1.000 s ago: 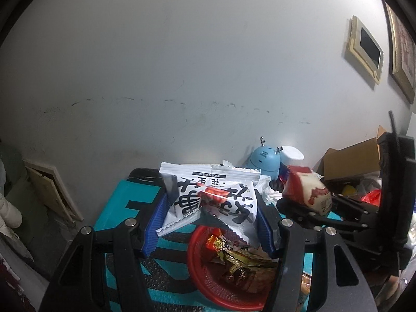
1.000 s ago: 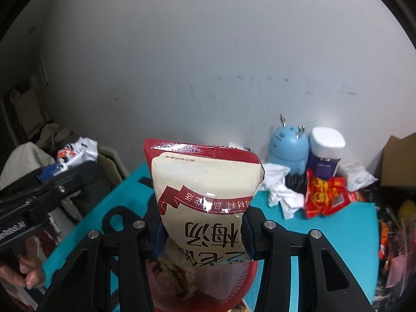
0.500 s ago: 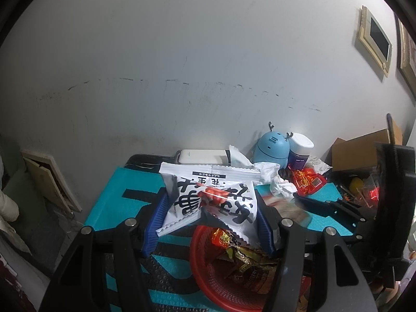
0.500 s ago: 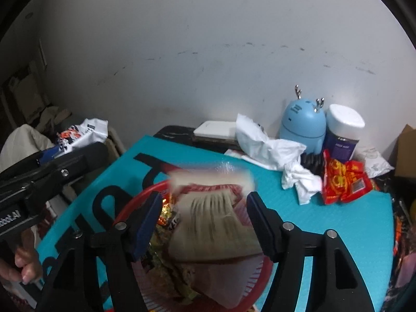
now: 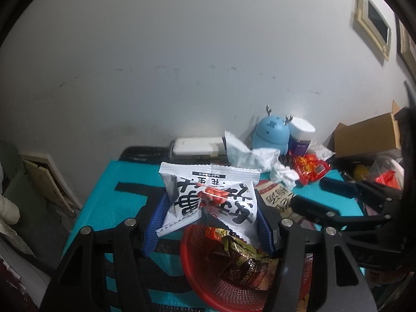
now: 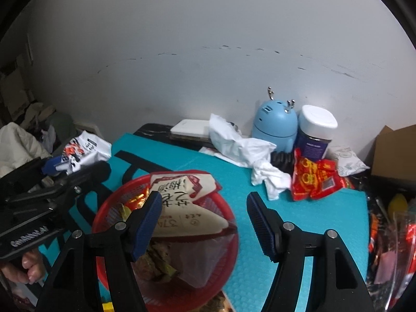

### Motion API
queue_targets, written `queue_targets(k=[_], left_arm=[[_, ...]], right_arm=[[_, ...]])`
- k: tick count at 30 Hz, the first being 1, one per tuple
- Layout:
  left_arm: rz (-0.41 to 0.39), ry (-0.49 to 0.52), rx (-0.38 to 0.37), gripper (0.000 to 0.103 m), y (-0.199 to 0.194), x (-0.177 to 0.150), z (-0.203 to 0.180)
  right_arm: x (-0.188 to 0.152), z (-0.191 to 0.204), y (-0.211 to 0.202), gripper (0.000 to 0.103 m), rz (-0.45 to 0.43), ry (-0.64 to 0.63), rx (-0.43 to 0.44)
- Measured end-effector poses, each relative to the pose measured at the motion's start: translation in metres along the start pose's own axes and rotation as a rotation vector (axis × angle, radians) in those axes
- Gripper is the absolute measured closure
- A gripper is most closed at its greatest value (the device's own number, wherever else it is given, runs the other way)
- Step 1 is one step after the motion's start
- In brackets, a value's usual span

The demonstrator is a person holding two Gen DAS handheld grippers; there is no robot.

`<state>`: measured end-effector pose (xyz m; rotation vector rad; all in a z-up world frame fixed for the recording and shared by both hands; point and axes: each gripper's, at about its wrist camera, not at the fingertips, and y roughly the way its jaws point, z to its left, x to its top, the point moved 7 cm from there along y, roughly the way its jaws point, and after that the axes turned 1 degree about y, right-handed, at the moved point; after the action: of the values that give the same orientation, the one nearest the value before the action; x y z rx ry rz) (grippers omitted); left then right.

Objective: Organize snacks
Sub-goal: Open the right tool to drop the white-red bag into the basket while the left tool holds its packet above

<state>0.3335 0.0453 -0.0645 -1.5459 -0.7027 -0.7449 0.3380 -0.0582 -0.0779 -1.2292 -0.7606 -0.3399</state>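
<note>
My left gripper (image 5: pixel 211 200) is shut on a white snack packet (image 5: pixel 208 195) with black characters, held just above the near rim of a red basket (image 5: pixel 188 260). The same packet (image 6: pixel 85 148) shows at the left of the right wrist view. My right gripper (image 6: pixel 203 197) stands open over the basket (image 6: pixel 109 208), nothing between its blue pads (image 6: pixel 147 221). Below it, a cream and red packet (image 6: pixel 182 195) lies in the basket on top of several other wrapped snacks. A hand (image 6: pixel 26 267) holds the left gripper's handle.
On the teal mat (image 6: pixel 312 221) lie red snack packets (image 6: pixel 314 179) and crumpled white tissue (image 6: pixel 244 148). A blue antlered gadget (image 6: pixel 275 124), a white-lidded jar (image 6: pixel 316 130) and a flat white box (image 6: pixel 189 130) stand by the wall. A cardboard box (image 5: pixel 364 137) sits at right.
The right gripper opened and the cream and red packet dropped from it into the red basket. The left gripper sank a little, still holding the white packet.
</note>
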Motion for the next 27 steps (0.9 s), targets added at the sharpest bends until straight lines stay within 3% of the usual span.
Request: queue_targets(k=[11, 14, 27], left_arm=[[0.187, 0.03, -0.007, 0.043, 0.036, -0.031, -0.006], [0.227, 0.022, -0.042, 0.043, 0.044, -0.039, -0.008], [0.19, 0.102, -0.035, 0.04, 0.039, -0.039, -0.026]], right_arm=[[-0.001, 0.001, -0.001, 0.035, 0.015, -0.006, 0.001], [-0.002, 0.001, 0.001, 0.035, 0.02, -0.007, 0.003], [-0.004, 0.001, -0.003, 0.035, 0.02, -0.018, 0.005]])
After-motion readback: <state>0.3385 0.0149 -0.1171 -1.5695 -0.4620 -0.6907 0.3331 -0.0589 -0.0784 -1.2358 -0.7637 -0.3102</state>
